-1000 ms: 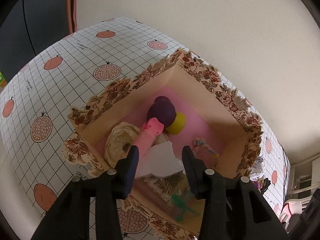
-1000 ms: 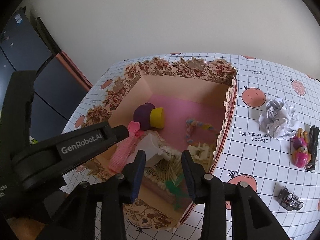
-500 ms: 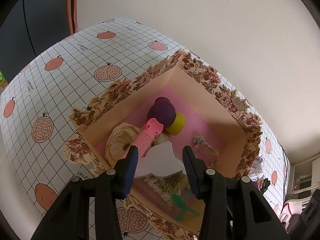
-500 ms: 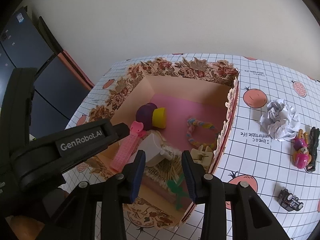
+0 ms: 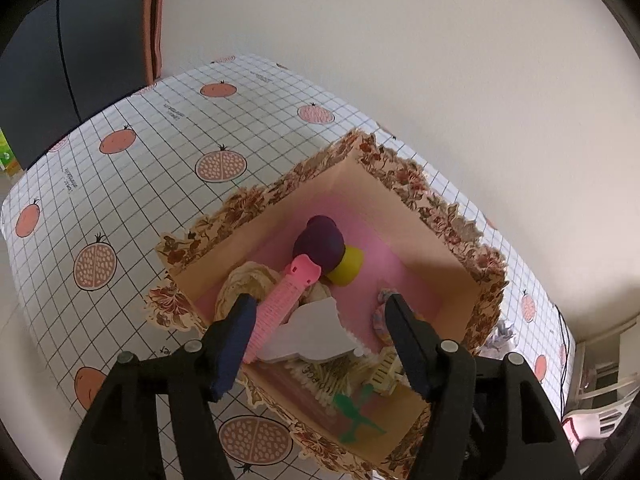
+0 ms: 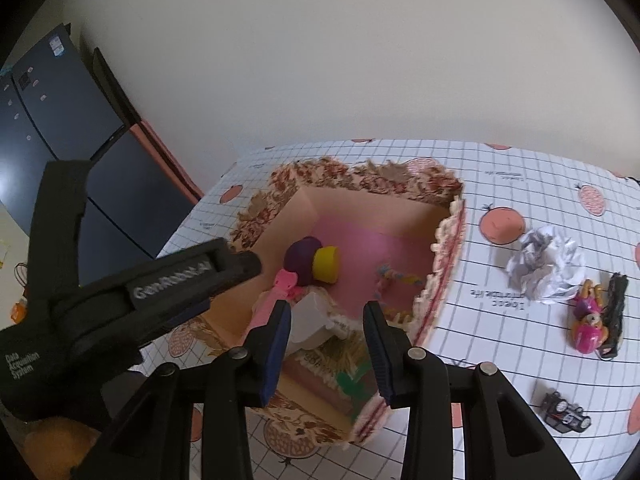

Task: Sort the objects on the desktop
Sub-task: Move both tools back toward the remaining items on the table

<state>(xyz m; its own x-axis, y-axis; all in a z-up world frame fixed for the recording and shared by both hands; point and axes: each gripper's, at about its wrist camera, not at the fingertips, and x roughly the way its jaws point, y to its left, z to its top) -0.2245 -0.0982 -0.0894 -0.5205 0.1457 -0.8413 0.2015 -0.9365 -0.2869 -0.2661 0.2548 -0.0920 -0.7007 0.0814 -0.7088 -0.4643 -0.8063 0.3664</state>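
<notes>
White item released into floral box, left gripper jaws just opening; right gripper spread, empty. Crumpled paper, toys left outside.

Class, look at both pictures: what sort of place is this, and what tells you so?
Probably a home room: a table under a fruit-print cloth, a floral box holding small household bits, and a tall dark fridge by the wall.

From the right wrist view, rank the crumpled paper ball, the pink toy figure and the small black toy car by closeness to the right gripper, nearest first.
Measured from the right gripper:
1. Small black toy car, low on the cloth to its right.
2. Pink toy figure, farther right, beside a black strip.
3. Crumpled paper ball, up and right, beyond the box's wall.
The figure and the paper ball are close to call.
</notes>
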